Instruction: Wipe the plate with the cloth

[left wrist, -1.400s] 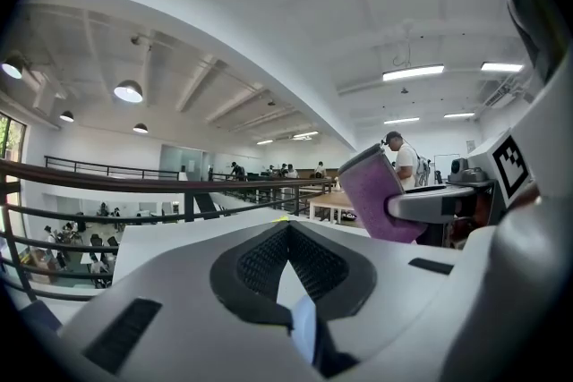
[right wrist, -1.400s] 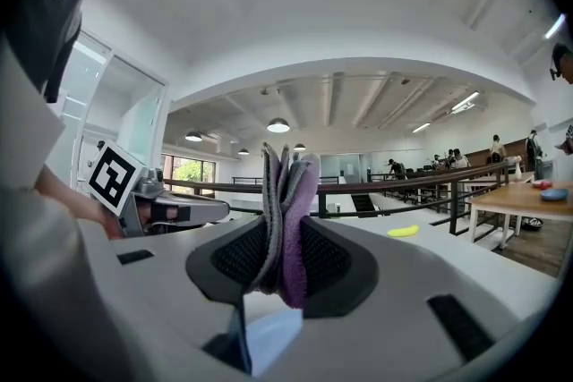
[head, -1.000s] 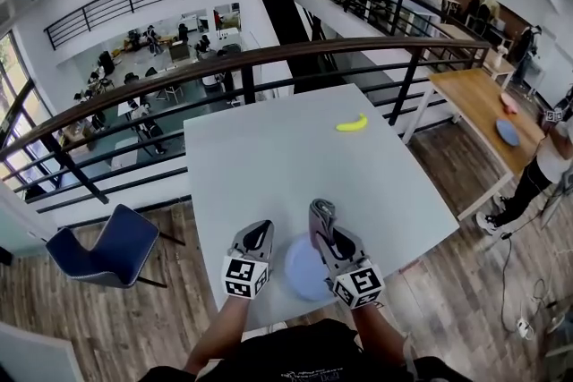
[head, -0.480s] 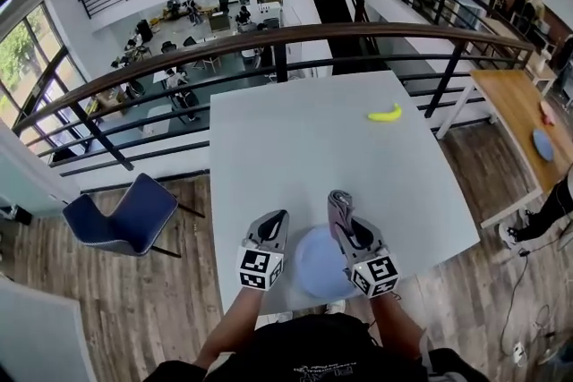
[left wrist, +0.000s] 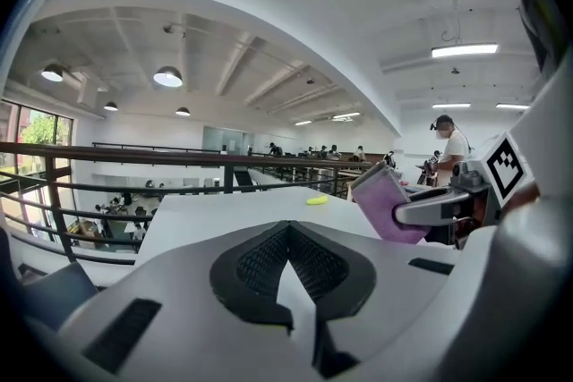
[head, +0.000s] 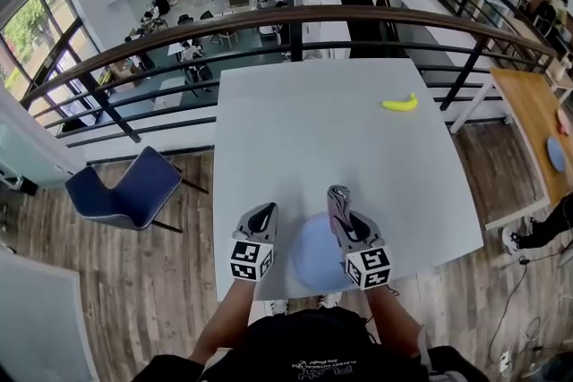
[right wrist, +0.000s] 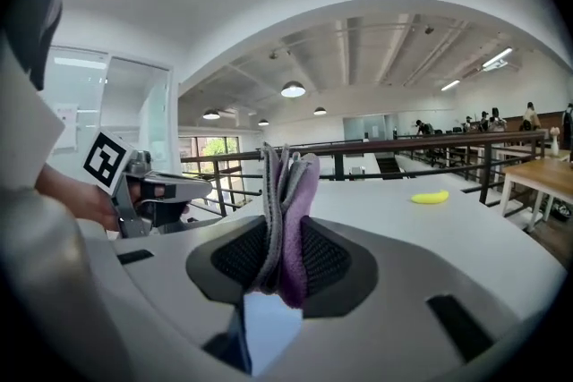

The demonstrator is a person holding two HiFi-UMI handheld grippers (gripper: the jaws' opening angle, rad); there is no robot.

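Observation:
A pale blue plate (head: 313, 257) lies at the near edge of the white table (head: 304, 130). My right gripper (head: 337, 198) hovers over the plate's right part, shut on a folded purple and grey cloth (right wrist: 288, 191) that stands upright between its pads. A bit of the plate (right wrist: 264, 326) shows under those jaws. My left gripper (head: 267, 211) sits just left of the plate. Its pads (left wrist: 260, 259) meet at the tips with nothing seen between them. The left gripper view shows the cloth (left wrist: 387, 203) off to the right.
A yellow banana (head: 399, 103) lies at the table's far right. A dark railing (head: 295, 18) runs behind the table, with a drop to a lower floor beyond. A blue chair (head: 125, 188) stands on the wooden floor to the left.
The head view has swung, so the table sits further right in the picture. Both grippers keep their places by the plate, and the right one still holds the cloth.

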